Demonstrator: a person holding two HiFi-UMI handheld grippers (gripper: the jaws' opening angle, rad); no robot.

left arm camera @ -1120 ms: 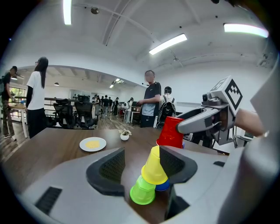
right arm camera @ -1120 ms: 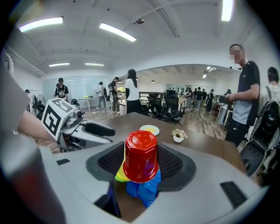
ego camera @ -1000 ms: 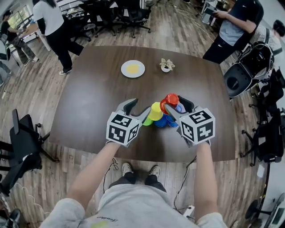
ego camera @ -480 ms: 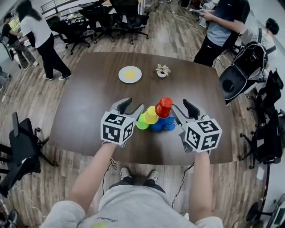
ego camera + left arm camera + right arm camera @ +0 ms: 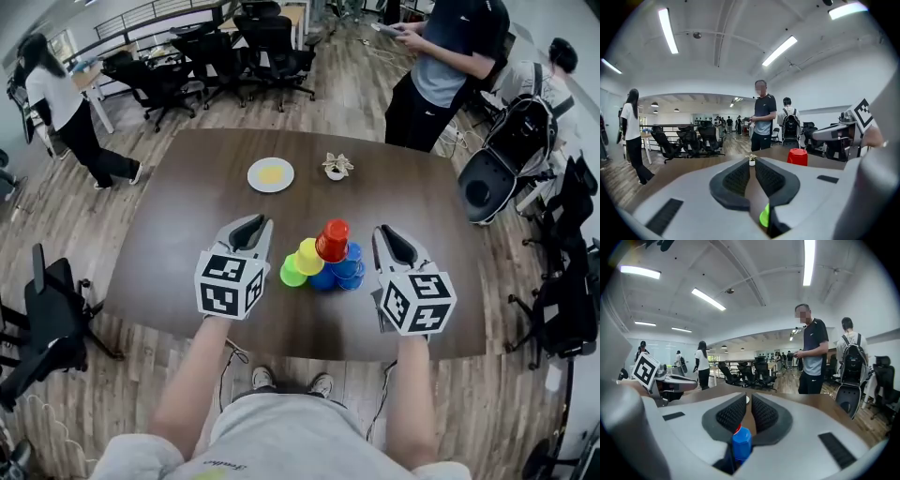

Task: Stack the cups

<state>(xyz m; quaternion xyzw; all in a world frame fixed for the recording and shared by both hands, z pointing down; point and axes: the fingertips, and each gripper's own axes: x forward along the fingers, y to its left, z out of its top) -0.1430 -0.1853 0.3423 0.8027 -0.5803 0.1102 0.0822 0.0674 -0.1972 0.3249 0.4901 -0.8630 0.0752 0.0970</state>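
Note:
A small pile of upside-down cups stands mid-table: a red cup [image 5: 332, 240] on top, a yellow cup [image 5: 308, 256] and a green cup [image 5: 292, 273] at its left, blue cups [image 5: 337, 274] beneath. My left gripper [image 5: 253, 225] hovers left of the pile. My right gripper [image 5: 385, 234] hovers right of it. Neither touches a cup. Both pairs of jaws are closing, nearly together, with nothing between them. The left gripper view shows the red cup [image 5: 797, 156] ahead to the right and a sliver of green cup [image 5: 764, 216] below the jaws. A blue cup [image 5: 740, 444] peeks under the right jaws.
On the dark wooden table [image 5: 187, 206], a white plate [image 5: 270, 174] with something yellow and a small white ornament [image 5: 336, 168] sit at the far side. A person [image 5: 441, 66] stands at the far right corner. Office chairs and a black backpack chair [image 5: 497, 178] ring the table.
Both grippers have drawn back from the cups toward the near edge, and their jaws have gone from wide open to nearly together. The red cup now stands free on top.

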